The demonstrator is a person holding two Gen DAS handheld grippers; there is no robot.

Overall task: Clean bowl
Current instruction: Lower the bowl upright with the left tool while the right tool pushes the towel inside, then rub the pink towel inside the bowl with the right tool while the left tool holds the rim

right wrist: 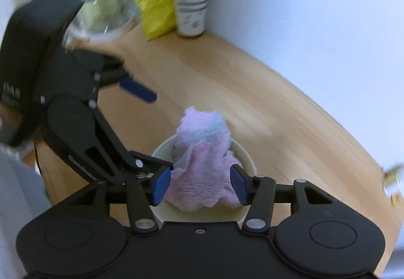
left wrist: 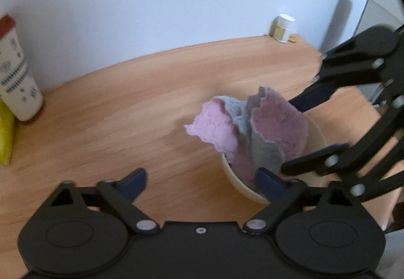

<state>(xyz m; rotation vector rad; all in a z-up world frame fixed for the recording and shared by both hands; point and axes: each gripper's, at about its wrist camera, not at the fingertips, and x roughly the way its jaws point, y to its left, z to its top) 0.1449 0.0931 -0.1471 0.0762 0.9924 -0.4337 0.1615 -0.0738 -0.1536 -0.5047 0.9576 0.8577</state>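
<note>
A cream bowl (left wrist: 317, 137) stands on the wooden table (left wrist: 126, 122). A pink and grey cloth (left wrist: 267, 127) is bunched up inside it and sticks out above the rim. My left gripper (left wrist: 202, 180) is open, with its right finger at the bowl's near rim and its left finger outside over the table. My right gripper (right wrist: 200, 184) has its jaws around the cloth (right wrist: 202, 165) inside the bowl (right wrist: 246, 155), pads pressing its sides. The right gripper also shows in the left wrist view (left wrist: 298, 132), coming in from the right.
A white cup with a red lid (left wrist: 15, 72) and a yellow packet (left wrist: 6, 132) stand at the table's back left by the wall. A glass jar (right wrist: 101, 1) stands beside them. A small white jar (left wrist: 284, 28) sits at the far right corner.
</note>
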